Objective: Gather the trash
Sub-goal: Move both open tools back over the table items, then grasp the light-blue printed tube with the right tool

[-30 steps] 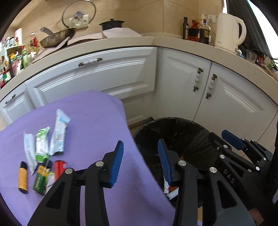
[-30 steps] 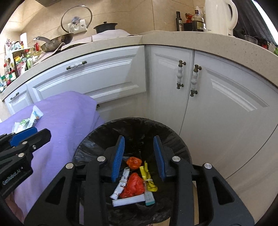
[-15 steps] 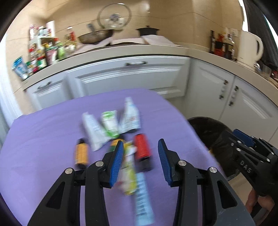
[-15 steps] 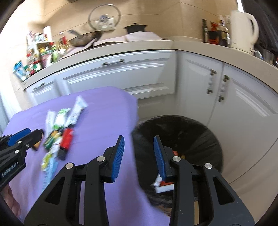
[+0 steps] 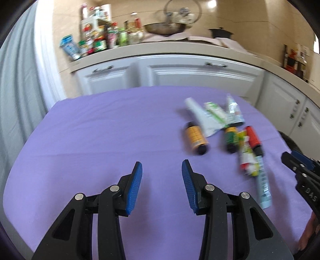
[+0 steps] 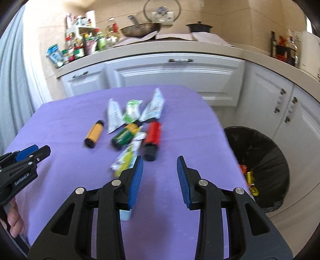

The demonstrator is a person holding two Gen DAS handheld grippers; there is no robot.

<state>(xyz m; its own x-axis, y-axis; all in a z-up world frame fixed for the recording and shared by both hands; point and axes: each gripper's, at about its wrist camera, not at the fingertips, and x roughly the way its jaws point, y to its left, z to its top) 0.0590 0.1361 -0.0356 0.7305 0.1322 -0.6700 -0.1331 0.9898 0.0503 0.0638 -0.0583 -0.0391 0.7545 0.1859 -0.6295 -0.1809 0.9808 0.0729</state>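
White cabinets (image 6: 176, 74) run under a pale stone counter (image 6: 140, 53) — bottles and jars (image 6: 80, 48) crowd its left end, a wok (image 6: 140, 30) behind, beige tiled wall (image 6: 230, 18) above.

Matt purple cloth (image 5: 100, 130) under crinkly glossy wrappers (image 6: 153, 107).

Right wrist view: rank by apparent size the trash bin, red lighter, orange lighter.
1. trash bin, by far the largest in frame.
2. red lighter.
3. orange lighter, looks a bit smaller, but blur and differing distance make that gap unsure.
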